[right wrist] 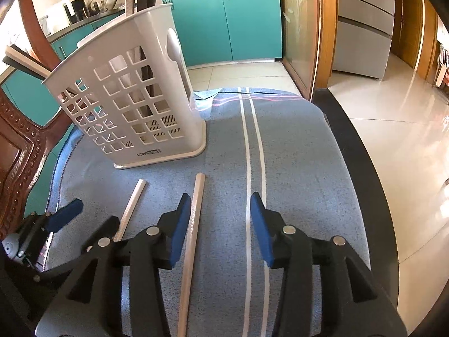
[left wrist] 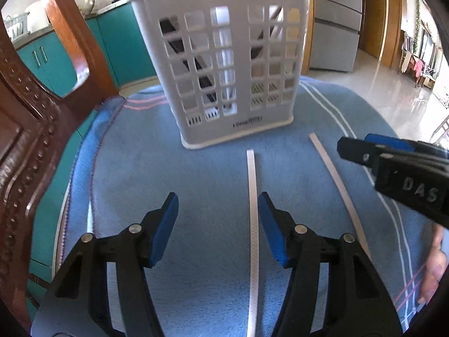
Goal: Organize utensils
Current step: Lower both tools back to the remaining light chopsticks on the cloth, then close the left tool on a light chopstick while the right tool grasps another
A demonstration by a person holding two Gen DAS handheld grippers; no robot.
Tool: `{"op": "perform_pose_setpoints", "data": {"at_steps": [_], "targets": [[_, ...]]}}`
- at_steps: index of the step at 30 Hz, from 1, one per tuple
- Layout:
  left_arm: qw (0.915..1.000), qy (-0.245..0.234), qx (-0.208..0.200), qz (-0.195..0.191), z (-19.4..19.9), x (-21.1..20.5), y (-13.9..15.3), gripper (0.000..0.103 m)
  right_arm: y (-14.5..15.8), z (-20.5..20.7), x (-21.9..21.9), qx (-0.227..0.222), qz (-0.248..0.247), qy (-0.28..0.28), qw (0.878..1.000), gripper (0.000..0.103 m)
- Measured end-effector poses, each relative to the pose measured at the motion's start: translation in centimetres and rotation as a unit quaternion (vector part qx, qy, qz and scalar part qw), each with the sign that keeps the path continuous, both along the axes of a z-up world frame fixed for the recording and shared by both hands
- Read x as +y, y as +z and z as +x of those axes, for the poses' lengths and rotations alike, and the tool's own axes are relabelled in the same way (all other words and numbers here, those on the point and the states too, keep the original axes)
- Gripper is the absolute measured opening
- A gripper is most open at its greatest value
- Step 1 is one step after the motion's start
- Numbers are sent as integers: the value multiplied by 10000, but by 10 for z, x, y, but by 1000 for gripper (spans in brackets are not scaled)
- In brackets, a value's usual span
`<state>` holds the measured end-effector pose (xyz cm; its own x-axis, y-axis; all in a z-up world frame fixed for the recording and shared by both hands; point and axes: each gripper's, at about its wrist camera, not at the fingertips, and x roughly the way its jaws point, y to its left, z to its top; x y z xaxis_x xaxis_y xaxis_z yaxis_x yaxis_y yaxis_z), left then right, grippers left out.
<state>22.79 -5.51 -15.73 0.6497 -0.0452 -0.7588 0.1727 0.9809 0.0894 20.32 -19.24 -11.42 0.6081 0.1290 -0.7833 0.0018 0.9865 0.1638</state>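
Chopsticks lie loose on the blue towel, two pale sticks side by side, tips toward the white utensil caddy. Left hand-held gripper is seen with jaws apart, nothing held; the left chopstick runs just inside its right pad, not centred. Right hand-held gripper is likewise spread and empty, with the right chopstick passing close by its left pad. Both sticks are judged not yet grasped.

For a clean pick, each gripper should be shifted sideways until its stick sits midway between the pads, then lowered onto the towel and closed near the stick's middle so it does not pivot. Soft pile may let a thin stick roll or sink; a slow close is advised.

Caddy stands upright just beyond the stick tips, dark and pale utensils already leaning in its compartments. Insertion should be made from above, stick held near vertical, clear of the rim. A carved wooden chair stands left.
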Motion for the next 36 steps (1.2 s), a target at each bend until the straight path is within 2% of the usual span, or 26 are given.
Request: {"op": "perform_pose_setpoints", "data": {"at_steps": [6,8,11,18,26,31,36], "targets": [[9997,-16,160,-199,4,4,-8,42,-1,0,1,7,3,-4,10000,46],[9997,-38,159,-185,3,2,-9,31,-1,0,1,9,0,-7,10000,46],[9996,-75,172,-229,2,1,-8,22,-2,0,3,29,-5,-15,10000,46],[9993,20,212,-295,5,5,-7,22,-4,0,5,41,-15,18,10000,46],[9996,82,185,-202,5,6,-8,31,-7,-2,6,84,-40,42,9999,47],[9995,70,199,-242,5,6,-8,31,-8,-1,6,79,-44,45,9999,48],[9994,0,216,-285,5,5,-8,25,-8,-1,6,85,-51,54,9999,49]]}}
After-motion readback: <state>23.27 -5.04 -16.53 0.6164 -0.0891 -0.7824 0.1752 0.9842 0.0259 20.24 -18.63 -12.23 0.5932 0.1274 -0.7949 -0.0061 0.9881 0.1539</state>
